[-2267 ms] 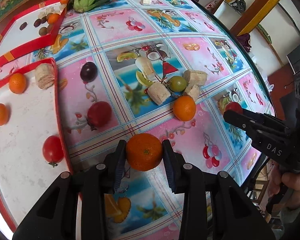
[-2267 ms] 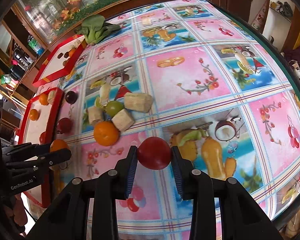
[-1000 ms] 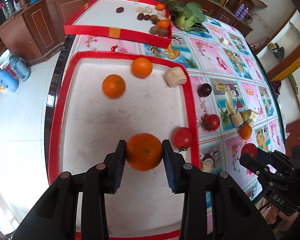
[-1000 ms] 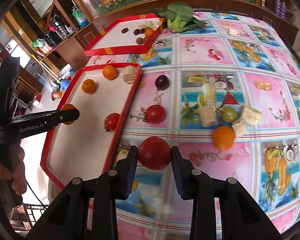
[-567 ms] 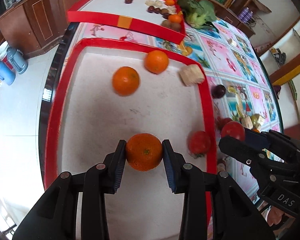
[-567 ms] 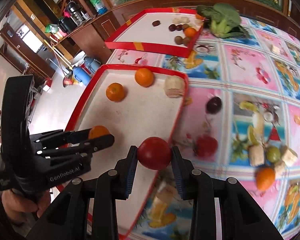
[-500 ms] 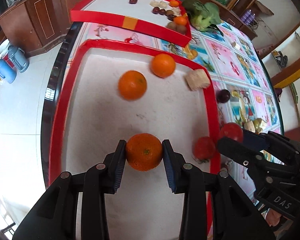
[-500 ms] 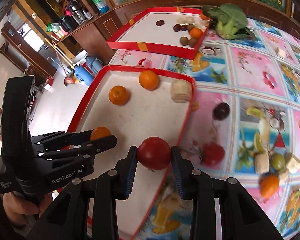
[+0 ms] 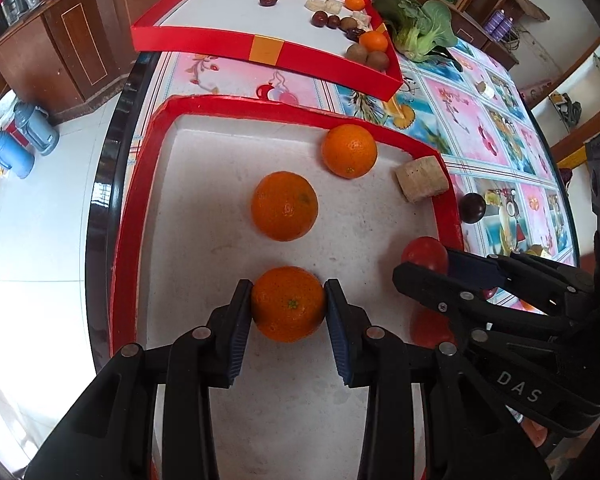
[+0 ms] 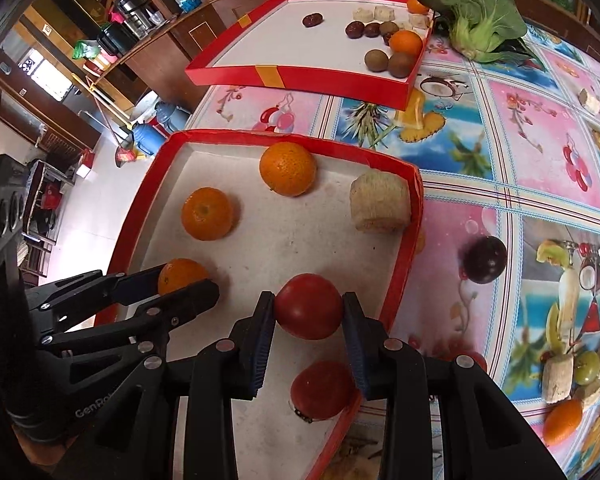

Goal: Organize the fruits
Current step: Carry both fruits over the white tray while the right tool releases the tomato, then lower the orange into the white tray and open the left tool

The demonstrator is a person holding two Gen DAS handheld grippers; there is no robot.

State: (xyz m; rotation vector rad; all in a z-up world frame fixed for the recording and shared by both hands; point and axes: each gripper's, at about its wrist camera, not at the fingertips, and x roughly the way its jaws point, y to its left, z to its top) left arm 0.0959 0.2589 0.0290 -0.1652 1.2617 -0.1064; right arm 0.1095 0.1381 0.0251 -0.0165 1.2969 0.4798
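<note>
My left gripper (image 9: 288,304) is shut on an orange (image 9: 289,304) and holds it low over the near red tray (image 9: 140,184). It also shows in the right wrist view (image 10: 182,280). My right gripper (image 10: 309,306) is shut on a red tomato (image 10: 309,306) above the same tray (image 10: 414,196), near its right rim; it shows in the left wrist view (image 9: 424,258). Two oranges (image 9: 284,206) (image 9: 349,151), a pale cut chunk (image 9: 420,179) and another tomato (image 10: 322,390) lie in the tray.
A second red tray (image 9: 260,48) with small fruits stands behind. A dark plum (image 10: 485,259), a green vegetable (image 10: 478,16), an orange (image 10: 562,422) and cut pieces with a green fruit (image 10: 586,366) lie on the patterned tablecloth. The table edge and floor are at left.
Both grippers have moved from the tablecloth to over the near tray, carrying their fruit. In the last half second they came lower and closer to the tray floor.
</note>
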